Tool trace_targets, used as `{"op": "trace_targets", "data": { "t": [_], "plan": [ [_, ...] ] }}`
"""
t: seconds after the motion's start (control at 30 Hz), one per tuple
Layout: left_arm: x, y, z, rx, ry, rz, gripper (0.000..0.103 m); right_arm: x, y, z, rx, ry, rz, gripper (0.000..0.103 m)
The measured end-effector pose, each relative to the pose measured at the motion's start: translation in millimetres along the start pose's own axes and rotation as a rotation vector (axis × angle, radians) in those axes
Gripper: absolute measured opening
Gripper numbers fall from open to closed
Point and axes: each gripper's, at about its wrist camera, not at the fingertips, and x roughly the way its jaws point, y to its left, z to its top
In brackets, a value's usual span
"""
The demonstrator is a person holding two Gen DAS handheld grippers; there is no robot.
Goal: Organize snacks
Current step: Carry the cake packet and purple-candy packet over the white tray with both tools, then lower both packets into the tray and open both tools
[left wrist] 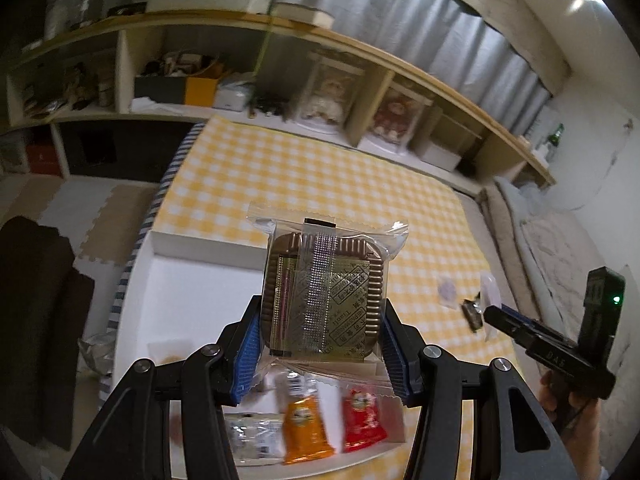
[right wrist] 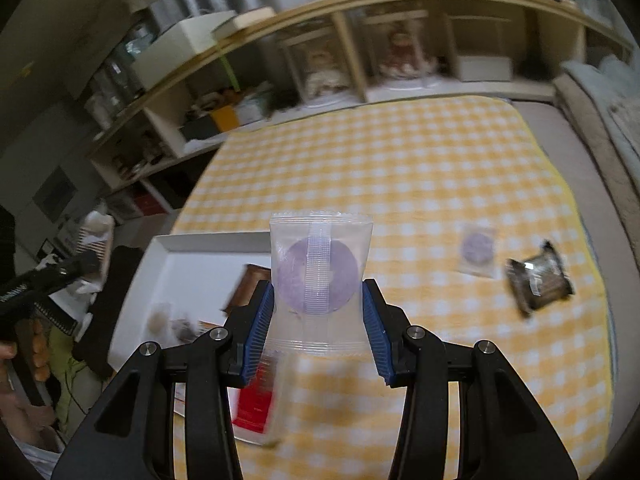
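Left wrist view: left gripper (left wrist: 322,344) clenched on a clear packet holding a brown ridged square cake (left wrist: 324,292); blue pads press both sides of the packet, which stands upright at frame centre, above the white tray (left wrist: 192,276). Lower part of the frame, in the tray: a silver packet (left wrist: 250,436), an orange packet (left wrist: 306,428) and a red packet (left wrist: 362,420) side by side. Tray rests on a yellow checked cloth (left wrist: 320,176). Right edge: the other gripper's body, held by a hand (left wrist: 568,404).

Right wrist view: right gripper (right wrist: 319,326) grasps a clear packet with a round purple biscuit (right wrist: 318,276) inside; pads touch the packet's lower sides, packet upright at frame centre. Right of centre on the cloth: a second purple biscuit packet (right wrist: 478,248), blurred, and just beside it a dark wrapped cake (right wrist: 538,280), tilted. The tray lies left of centre, contents blurred. Wooden shelves (right wrist: 360,40) run across the top of the frame.
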Motion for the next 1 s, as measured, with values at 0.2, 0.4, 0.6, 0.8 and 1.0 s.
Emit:
{"op": "trace_targets", "data": {
  "t": [0.2,0.4,0.6,0.8,1.0],
  "plan": [
    [-9.3,26.7,12.0,-0.023,-0.006,0.015,0.053,25.2,53.4,8.9,-0.038,0.015,0.039,0.046],
    [12.2,65.7,16.0,-0.085,0.04,0.023,0.053,60.5,92.0,16.9,-0.033,0.054,0.078,0.046],
    [53.4,89.8,17.4,-0.108,0.112,0.064,0.053,105.9,109.9,19.9,0.018,0.119,0.098,0.046],
    [97.9,93.7,22.0,-0.096,0.168,0.082,0.053,143.2,112.1,18.7,0.084,0.184,0.104,0.046],
    [137.2,101.0,25.5,-0.084,0.197,0.148,0.053,171.3,111.8,15.2,0.123,0.225,0.106,0.046]
  ]
}}
